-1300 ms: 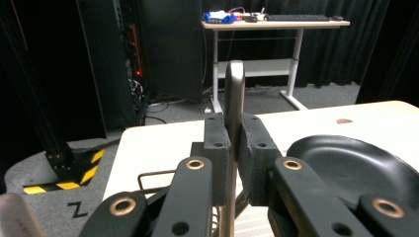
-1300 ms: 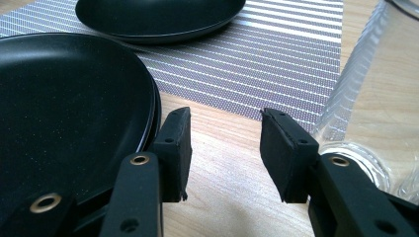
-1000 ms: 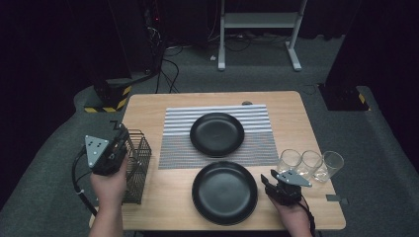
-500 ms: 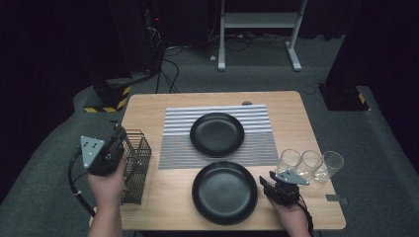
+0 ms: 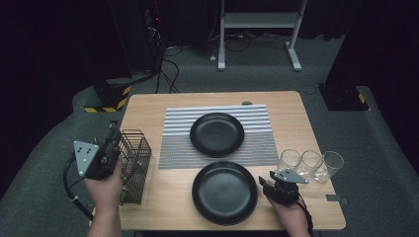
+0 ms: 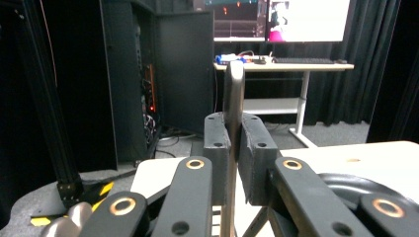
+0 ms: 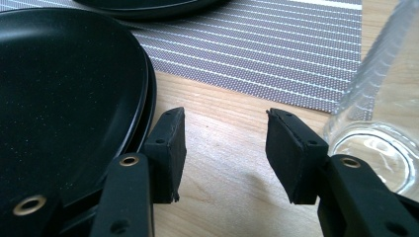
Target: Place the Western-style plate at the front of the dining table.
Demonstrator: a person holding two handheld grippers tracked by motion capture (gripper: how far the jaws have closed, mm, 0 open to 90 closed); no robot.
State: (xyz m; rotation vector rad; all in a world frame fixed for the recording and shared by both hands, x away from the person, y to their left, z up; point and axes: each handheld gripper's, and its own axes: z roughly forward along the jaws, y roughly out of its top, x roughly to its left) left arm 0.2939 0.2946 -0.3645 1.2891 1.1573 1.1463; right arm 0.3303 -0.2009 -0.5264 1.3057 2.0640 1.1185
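My left gripper (image 5: 113, 136) hangs left of a black wire cutlery basket (image 5: 133, 163), off the table's left edge. In the left gripper view its jaws (image 6: 233, 148) are shut on a thin grey utensil handle (image 6: 233, 94) that stands upright between the pads. My right gripper (image 5: 263, 181) rests low on the wood beside the right rim of the near black plate (image 5: 225, 192). In the right gripper view its jaws (image 7: 225, 148) have just been opening and hold nothing, with the plate (image 7: 64, 89) to one side and a clear glass (image 7: 380, 123) to the other.
A second black plate (image 5: 217, 134) sits on a striped grey placemat (image 5: 178, 148) at the table's middle. Three clear glasses (image 5: 311, 163) stand in a row near the right edge. Beyond the table are dark cabinets, cables and a desk frame.
The left hand has drifted slightly left and toward the person with the utensil. The right hand has stayed beside the near plate.
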